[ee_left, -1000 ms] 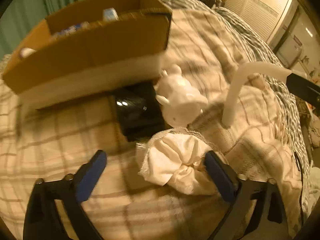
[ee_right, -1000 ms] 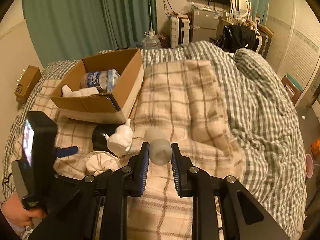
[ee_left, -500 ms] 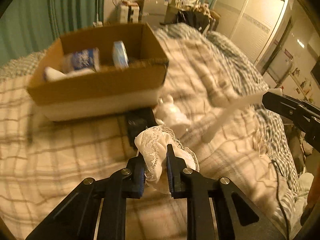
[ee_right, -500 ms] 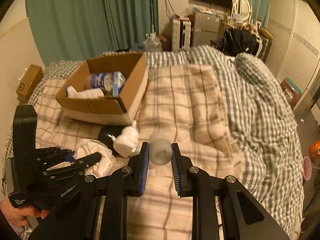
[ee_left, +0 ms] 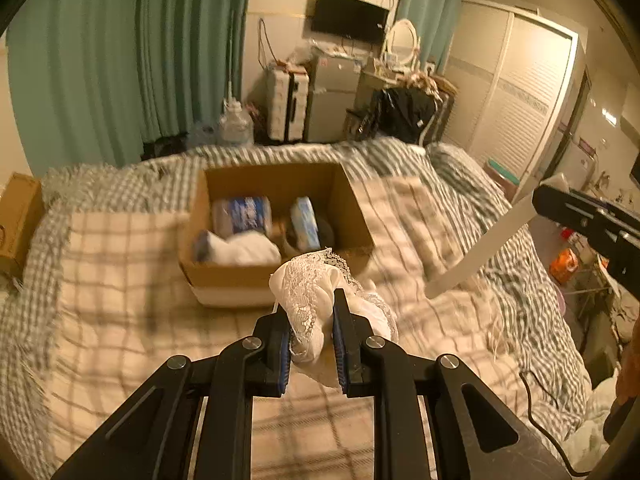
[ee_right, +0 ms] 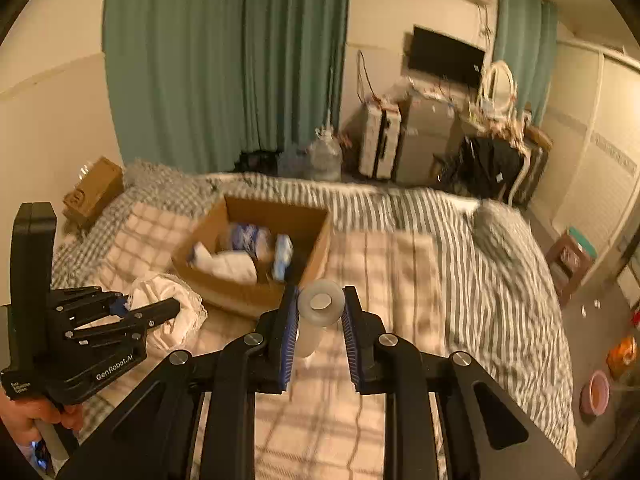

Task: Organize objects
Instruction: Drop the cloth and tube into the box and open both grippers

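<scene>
My left gripper [ee_left: 310, 322] is shut on a white lace cloth [ee_left: 316, 292] and holds it above the bed, just in front of an open cardboard box [ee_left: 224, 272]. The box holds blue-and-white packs [ee_left: 242, 216] and a white bundle [ee_left: 244, 250]. My right gripper [ee_right: 320, 312] is shut on a white curved tube [ee_right: 320, 304], held up over the blanket to the right of the box [ee_right: 236, 292]. The tube [ee_left: 480, 248] also shows in the left wrist view, and the left gripper with the cloth [ee_right: 168, 308] in the right wrist view.
A plaid blanket [ee_left: 120, 320] covers the bed, with a checked duvet [ee_right: 500, 300] on the right. A small cardboard box [ee_right: 94, 190] sits at the bed's far left. Green curtains [ee_left: 120, 60], a fridge and clutter stand behind the bed.
My left gripper closed on the lace cloth and lifted it off the bed toward the box. My right gripper rose with the tube. The white toy and black object dropped out of view.
</scene>
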Tool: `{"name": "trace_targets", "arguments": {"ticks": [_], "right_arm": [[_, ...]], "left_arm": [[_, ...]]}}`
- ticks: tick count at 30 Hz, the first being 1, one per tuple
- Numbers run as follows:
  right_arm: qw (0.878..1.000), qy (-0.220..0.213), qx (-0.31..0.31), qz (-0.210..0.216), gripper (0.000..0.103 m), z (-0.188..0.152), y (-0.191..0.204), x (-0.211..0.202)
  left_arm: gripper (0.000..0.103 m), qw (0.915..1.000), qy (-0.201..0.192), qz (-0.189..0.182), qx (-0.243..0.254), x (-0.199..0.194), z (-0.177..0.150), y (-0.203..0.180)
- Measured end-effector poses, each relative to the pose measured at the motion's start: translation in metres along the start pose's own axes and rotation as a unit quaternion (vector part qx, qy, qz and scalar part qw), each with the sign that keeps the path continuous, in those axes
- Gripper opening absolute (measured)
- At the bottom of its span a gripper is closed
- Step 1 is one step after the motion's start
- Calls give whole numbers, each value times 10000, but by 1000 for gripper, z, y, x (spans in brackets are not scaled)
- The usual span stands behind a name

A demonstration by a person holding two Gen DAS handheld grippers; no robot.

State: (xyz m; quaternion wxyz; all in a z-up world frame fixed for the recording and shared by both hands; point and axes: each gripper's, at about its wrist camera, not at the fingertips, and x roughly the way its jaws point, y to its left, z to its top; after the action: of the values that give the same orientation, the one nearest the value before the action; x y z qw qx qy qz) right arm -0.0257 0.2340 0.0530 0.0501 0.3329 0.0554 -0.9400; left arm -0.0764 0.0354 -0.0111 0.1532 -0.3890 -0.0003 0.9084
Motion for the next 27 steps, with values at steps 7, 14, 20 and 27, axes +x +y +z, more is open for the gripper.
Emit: {"name": "trace_targets", "arguments": {"ticks": [7,14,20,27], "right_arm": [[9985,-410,-254,268,21,61,28,0],[9962,-584,-435,484,21,111,53,35],[9961,-410,-448,639,21,131,66,91],[9964,-53,-293,789,20,124,62,159]], "left_arm": [[18,9994,-291,206,-49,-9,43,22],[18,9985,-391,346,-146,15,82,47],[18,9985,-231,443,-230,59,101,68],[18,9985,-39,477,-276,107,97,80]]}}
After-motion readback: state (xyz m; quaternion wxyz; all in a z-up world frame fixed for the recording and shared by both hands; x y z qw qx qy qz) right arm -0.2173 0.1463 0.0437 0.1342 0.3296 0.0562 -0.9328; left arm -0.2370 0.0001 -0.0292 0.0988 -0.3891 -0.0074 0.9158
